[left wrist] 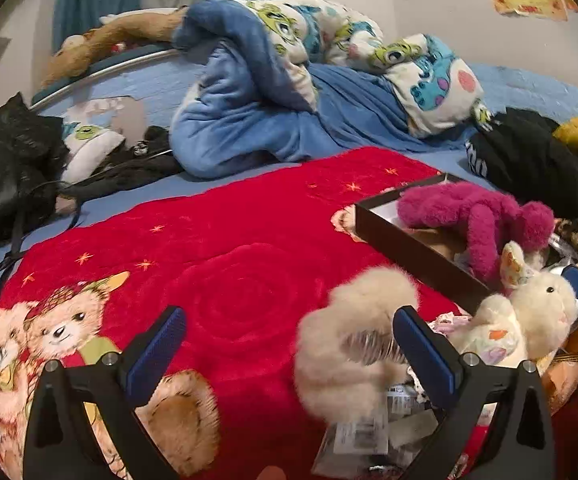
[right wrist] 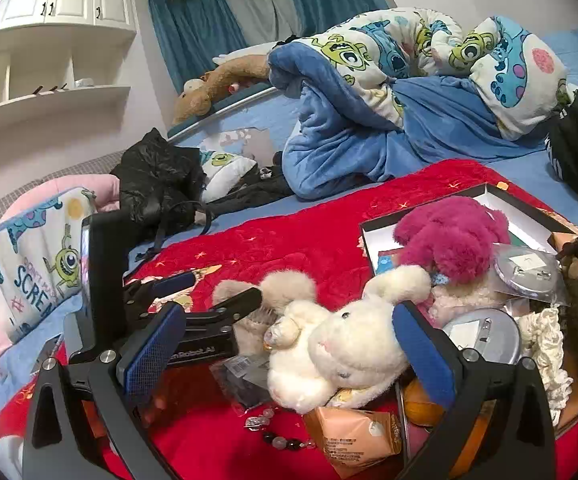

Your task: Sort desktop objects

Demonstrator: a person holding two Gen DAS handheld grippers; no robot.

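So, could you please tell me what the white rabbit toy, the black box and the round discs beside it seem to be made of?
White rabbit toy: soft plush, judging by its fuzzy, matte pile. Black box: probably cardboard, with thin, straight walls and a white lining. Round discs: apparently metal, smooth and grey with a dull sheen; one carries a pin, so they may be badge backs.

Left hand-held gripper (left wrist: pixel 289 350) – black angular frame, two fingers faced with blue textured pads (left wrist: pixel 157 346), silver round screws at the finger bases. Right hand-held gripper (right wrist: pixel 287 346) matches – black arms, blue mesh-patterned pads (right wrist: pixel 151 354), silver screws at the knuckles.
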